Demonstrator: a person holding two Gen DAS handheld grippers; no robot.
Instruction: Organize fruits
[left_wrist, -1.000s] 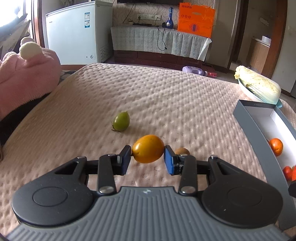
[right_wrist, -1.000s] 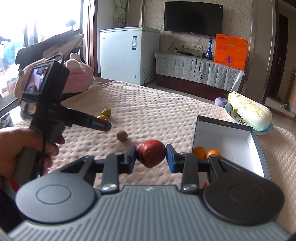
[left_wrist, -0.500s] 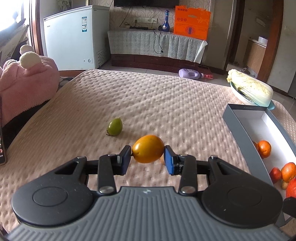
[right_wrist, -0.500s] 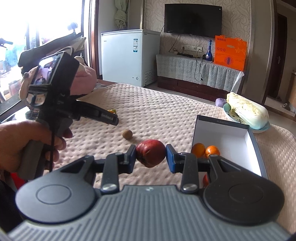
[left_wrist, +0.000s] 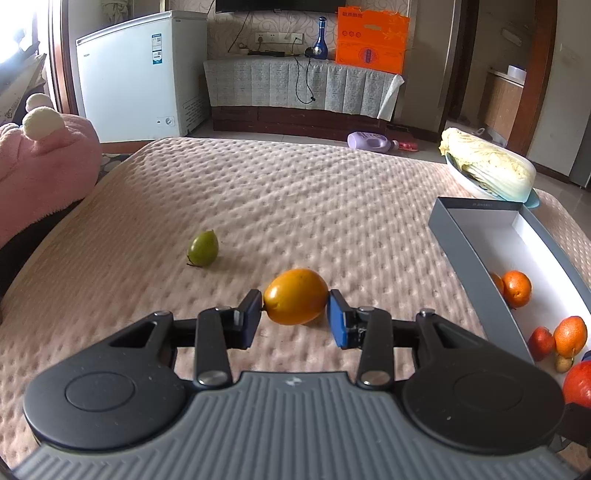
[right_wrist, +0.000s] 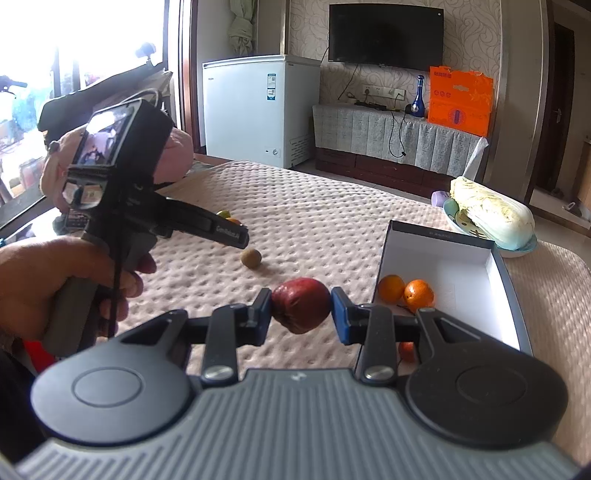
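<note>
We see our left gripper (left_wrist: 295, 318) clamped on a yellow-orange fruit (left_wrist: 296, 301), its blue pads pressed to both sides, lifted above the quilted bed (left_wrist: 295, 206). A green fruit (left_wrist: 202, 248) lies ahead and to the left of it, and the grey box (left_wrist: 465, 258) sits to its right with oranges (left_wrist: 516, 288) inside. Our right gripper (right_wrist: 301, 314) is closed on a dark red fruit (right_wrist: 301, 305), held just left of the box's near corner. A small brown fruit (right_wrist: 251, 257) lies on the bed beyond it, to the left.
</note>
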